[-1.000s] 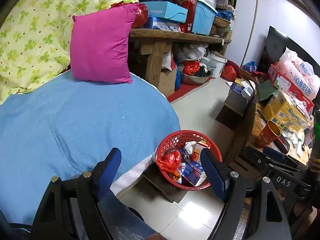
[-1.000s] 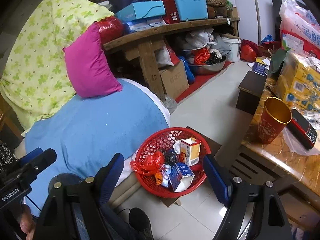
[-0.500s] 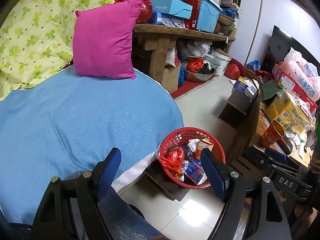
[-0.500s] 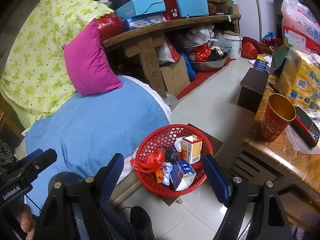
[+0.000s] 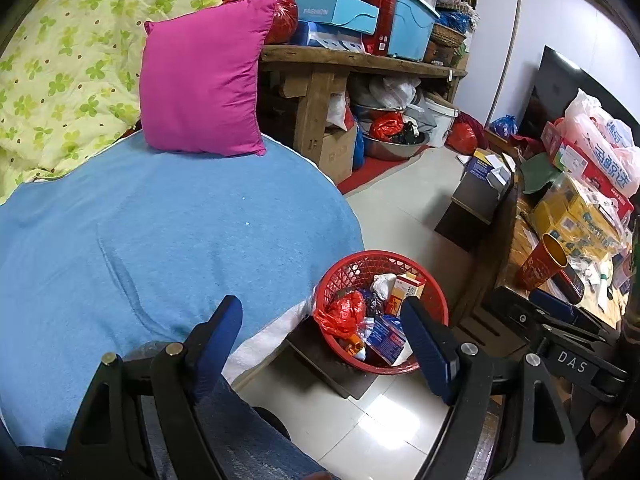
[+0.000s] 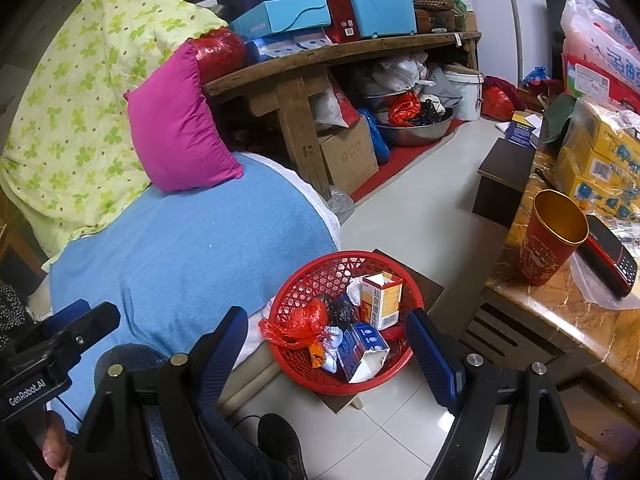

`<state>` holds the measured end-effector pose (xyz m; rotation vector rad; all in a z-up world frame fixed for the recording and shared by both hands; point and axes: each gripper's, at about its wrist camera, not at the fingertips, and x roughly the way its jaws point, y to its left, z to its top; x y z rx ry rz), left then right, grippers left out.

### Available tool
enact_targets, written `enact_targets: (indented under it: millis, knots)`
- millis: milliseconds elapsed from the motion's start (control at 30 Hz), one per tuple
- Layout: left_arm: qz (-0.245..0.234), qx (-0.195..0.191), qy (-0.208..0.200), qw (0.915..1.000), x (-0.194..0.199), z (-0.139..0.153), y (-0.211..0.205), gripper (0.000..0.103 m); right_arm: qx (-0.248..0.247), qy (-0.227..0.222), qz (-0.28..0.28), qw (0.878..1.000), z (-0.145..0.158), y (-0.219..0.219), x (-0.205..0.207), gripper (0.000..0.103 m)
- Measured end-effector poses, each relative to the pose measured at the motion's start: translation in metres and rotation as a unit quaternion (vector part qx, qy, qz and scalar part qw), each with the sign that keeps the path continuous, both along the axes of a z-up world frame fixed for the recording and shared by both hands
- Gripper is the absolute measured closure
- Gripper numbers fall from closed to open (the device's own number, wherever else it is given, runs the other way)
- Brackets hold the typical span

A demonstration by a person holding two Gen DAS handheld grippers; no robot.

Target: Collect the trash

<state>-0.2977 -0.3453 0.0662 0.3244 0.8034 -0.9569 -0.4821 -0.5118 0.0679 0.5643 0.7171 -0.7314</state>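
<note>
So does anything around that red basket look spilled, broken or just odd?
Nothing has spilled. The red basket sits on a low dark stool, holding a torn-open blue box, an opened yellow carton and a crumpled red bag. Both grippers are open and empty.

Low in the frame, a red basket (image 6: 320,276) of perforated plastic is holding a crinkled glossy red bag (image 6: 298,322) and matt cardboard cartons (image 6: 382,300). The floor (image 6: 420,188) is showing glossy tile and catching glare. At left, a blue blanket (image 5: 160,240) is looking like soft, matt cloth, and a magenta pillow (image 5: 204,80) smooth fabric. At upper centre, a bench (image 6: 344,54) is showing rough, worn wood. At right, the cup (image 6: 550,240) is gleaming gold inside.
</note>
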Motion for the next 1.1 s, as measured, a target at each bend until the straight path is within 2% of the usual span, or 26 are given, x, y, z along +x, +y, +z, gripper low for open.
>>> enact_targets:
  millis: [1100]
  knots:
    - [-0.01,0.011,0.0,0.9999,-0.0071,-0.0044,-0.0072,0.021,0.0,0.002,-0.002,1.0,-0.0015,-0.002,0.0004,0.019]
